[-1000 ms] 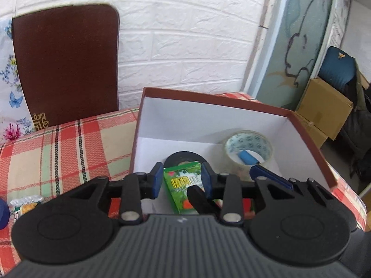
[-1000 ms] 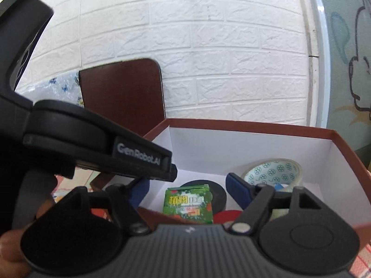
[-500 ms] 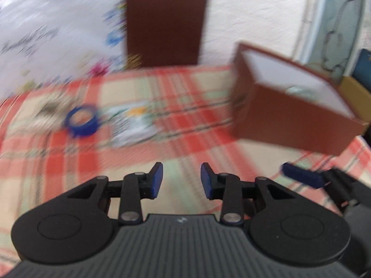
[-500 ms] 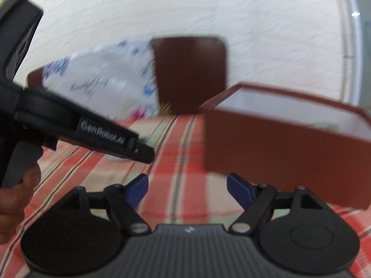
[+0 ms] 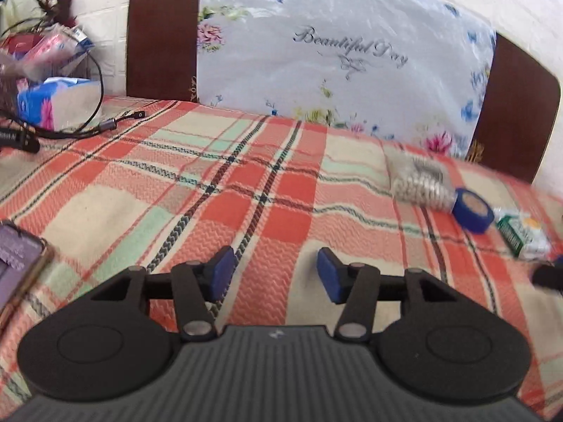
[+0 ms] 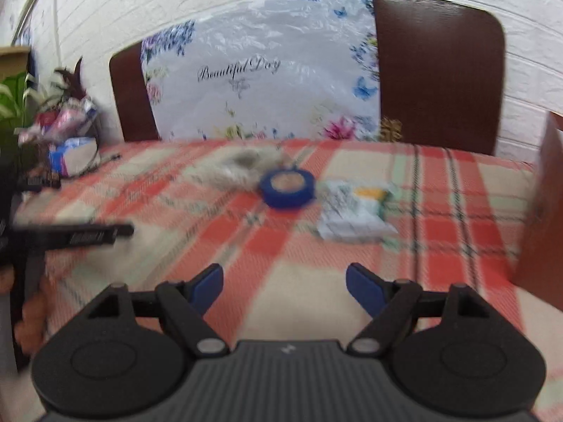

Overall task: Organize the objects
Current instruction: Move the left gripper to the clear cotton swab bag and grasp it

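Observation:
My left gripper (image 5: 276, 276) is open and empty above the plaid tablecloth (image 5: 246, 183). My right gripper (image 6: 284, 290) is open and empty too. A blue tape roll (image 5: 472, 210) lies at the right in the left wrist view, between a clear packet of silvery items (image 5: 418, 184) and a white-green packet (image 5: 522, 234). In the blurred right wrist view the blue tape roll (image 6: 285, 188), the white-green packet (image 6: 355, 211) and the clear packet (image 6: 239, 167) lie ahead of the gripper. The brown box edge (image 6: 542, 207) shows at the far right.
Two brown chair backs (image 5: 162, 31) and a floral plastic bag (image 5: 334, 56) stand behind the table. A tissue pack (image 5: 52, 102), cables (image 5: 105, 125) and clutter sit at the far left. A dark flat object (image 5: 17, 260) lies at the near left edge.
The left gripper let go of the green packet in the box and opened wider. Both grippers swung left, away from the box, toward the items on the cloth.

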A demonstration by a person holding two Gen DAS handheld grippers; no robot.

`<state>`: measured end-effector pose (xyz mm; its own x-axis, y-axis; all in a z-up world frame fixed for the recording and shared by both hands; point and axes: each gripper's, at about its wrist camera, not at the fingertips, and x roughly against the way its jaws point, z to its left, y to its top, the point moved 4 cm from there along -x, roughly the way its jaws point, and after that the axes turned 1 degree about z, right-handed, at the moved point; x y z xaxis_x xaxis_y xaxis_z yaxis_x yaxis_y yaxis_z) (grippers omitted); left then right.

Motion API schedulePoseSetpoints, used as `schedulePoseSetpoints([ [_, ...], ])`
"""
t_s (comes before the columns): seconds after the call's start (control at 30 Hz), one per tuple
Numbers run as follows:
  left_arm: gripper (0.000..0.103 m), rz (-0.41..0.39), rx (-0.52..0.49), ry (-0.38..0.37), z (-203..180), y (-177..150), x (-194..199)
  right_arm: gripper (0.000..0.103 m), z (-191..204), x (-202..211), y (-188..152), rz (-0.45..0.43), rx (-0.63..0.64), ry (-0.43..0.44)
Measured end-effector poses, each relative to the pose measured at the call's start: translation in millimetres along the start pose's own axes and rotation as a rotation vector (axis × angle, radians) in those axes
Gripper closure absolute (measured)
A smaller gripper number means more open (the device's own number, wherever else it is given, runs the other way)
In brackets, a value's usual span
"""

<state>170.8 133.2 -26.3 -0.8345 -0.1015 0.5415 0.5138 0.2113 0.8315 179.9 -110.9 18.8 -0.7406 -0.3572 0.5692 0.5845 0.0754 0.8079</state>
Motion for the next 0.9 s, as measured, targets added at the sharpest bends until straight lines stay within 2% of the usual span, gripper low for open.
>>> schedulePoseSetpoints([
  [0.13,0.043,-0.018,-0.037,-0.003,-8.4,-0.5,-0.8,0.021,15.3,-57.1,48.4,-0.023,-0.035,-0.011],
  [0.23,0.043,-0.026,0.001,-0.033,-0.7,-3.4,-0.3,0.02,33.7,-100.6,66.9,-0.014,0.047,-0.033],
  [0.3,0.043,-0.031,0.02,-0.045,2.1,-4.5,-0.6,0.016,44.8,-130.7,69.3,0.05,0.108,-0.051],
  [0.37,0.043,-0.035,0.033,-0.055,3.5,-5.3,-0.3,0.015,52.2,-156.0,67.0,0.112,0.137,-0.086],
  [0.43,0.043,-0.037,0.048,-0.065,4.8,-4.4,-1.1,0.029,60.7,-164.6,61.6,0.119,0.149,-0.091],
  [0.47,0.043,-0.039,0.057,-0.069,5.8,-4.0,-1.2,0.042,65.1,-162.2,59.8,0.106,0.15,-0.084],
  [0.5,0.043,-0.041,0.065,-0.073,6.5,-3.8,-1.2,0.049,71.0,-159.7,57.5,0.103,0.171,-0.082],
  [0.57,0.042,-0.042,0.078,-0.08,8.0,-3.1,-1.6,0.053,81.6,-152.1,50.8,0.1,0.223,-0.072],
  [0.73,0.042,-0.042,0.093,-0.092,9.8,-2.2,-1.8,0.054,87.7,-110.2,20.8,0.1,0.292,-0.029],
  [0.9,0.041,-0.04,0.086,-0.087,10.0,-2.7,-1.8,0.054,66.3,-28.7,-30.6,0.107,0.279,0.007],
])
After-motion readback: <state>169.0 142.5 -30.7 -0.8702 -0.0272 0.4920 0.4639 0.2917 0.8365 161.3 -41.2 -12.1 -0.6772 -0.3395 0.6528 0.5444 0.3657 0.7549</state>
